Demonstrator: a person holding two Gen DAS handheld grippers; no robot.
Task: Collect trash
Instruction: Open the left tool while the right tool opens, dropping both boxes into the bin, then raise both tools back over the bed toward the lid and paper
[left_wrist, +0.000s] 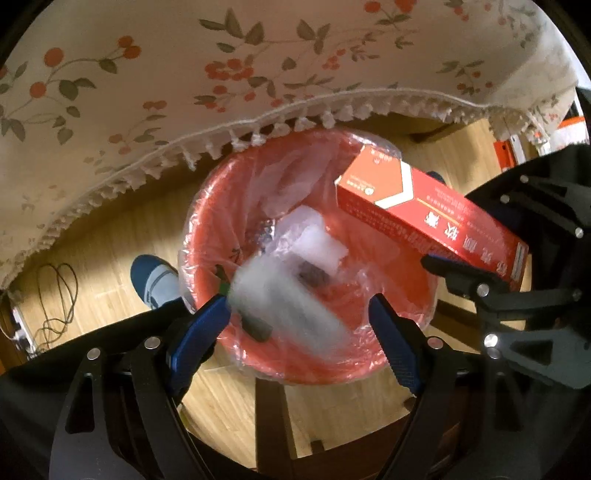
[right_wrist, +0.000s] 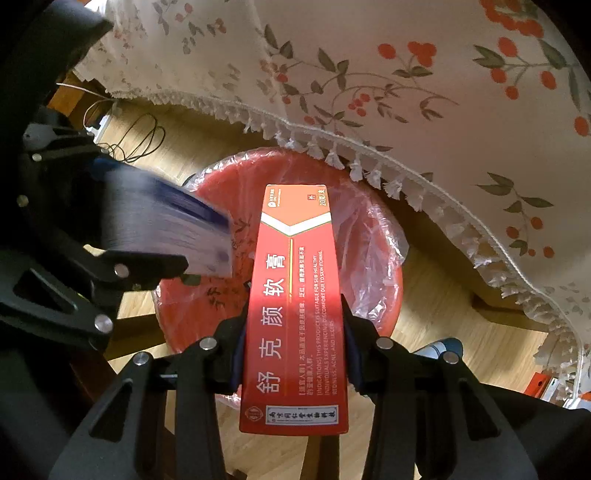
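A red bin (left_wrist: 221, 192) lined with a clear plastic bag stands on the wood floor below both grippers; it also shows in the right wrist view (right_wrist: 221, 184). White wrappers (left_wrist: 314, 240) lie inside. My left gripper (left_wrist: 299, 325) is open over the bin; a blurred grey-blue box (left_wrist: 280, 295) is between and just past its fingers, free of them. In the right wrist view that box (right_wrist: 166, 225) shows blurred beside the left gripper's fingers (right_wrist: 147, 266). My right gripper (right_wrist: 293, 339) is shut on a long red ointment box (right_wrist: 295, 295), held over the bin (left_wrist: 424, 210).
A floral tablecloth (left_wrist: 184, 74) with a tasselled fringe hangs just beyond the bin. A person's blue shoe (left_wrist: 155, 280) stands left of the bin. Dark cables (left_wrist: 59, 295) lie on the floor at the far left. A dark chair frame (left_wrist: 273, 424) is under the grippers.
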